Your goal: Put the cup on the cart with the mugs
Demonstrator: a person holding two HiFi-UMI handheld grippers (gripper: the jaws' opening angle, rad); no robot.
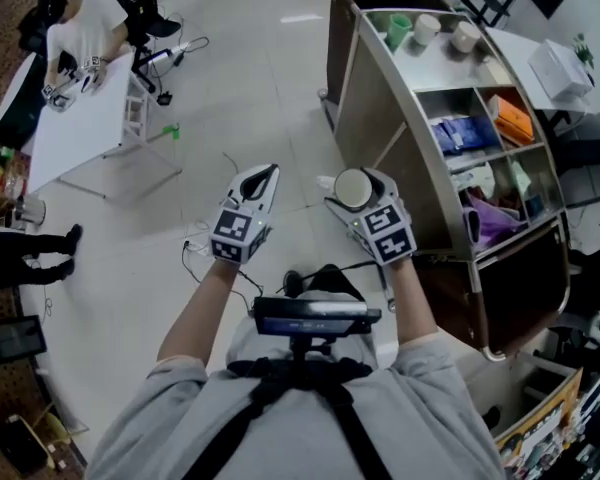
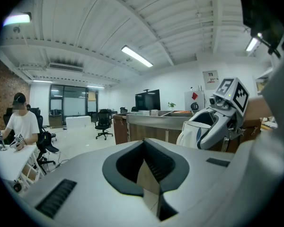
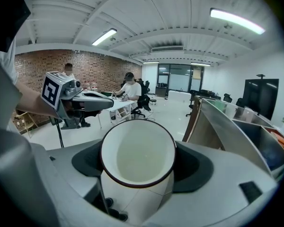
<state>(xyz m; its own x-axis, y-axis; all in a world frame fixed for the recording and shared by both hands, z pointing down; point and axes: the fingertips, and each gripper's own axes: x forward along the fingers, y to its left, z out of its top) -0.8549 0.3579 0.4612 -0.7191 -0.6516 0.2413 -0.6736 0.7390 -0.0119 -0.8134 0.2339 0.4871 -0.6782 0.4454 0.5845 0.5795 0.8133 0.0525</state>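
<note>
A white cup [image 1: 352, 190] with a dark rim lies mouth-forward between the jaws of my right gripper [image 1: 361, 177], which is shut on it; the right gripper view looks straight into the empty cup [image 3: 137, 156]. To the right stands the metal cart [image 1: 380, 98]. Its top shelf holds a green mug [image 1: 398, 30] and two white mugs [image 1: 426, 28]. My left gripper [image 1: 267, 172] hovers level with the right one, over the floor, jaws shut on nothing [image 2: 149, 176]. From the left gripper view the right gripper [image 2: 217, 123] and its cup show in front of the cart.
The cart's lower shelves [image 1: 490, 138] hold blue packets, an orange box and bags. A white table [image 1: 75, 118] with a seated person [image 1: 78, 38] stands far left, with chairs behind it. Cables [image 1: 195, 253] trail on the floor. Boxes [image 1: 555, 423] sit at the bottom right.
</note>
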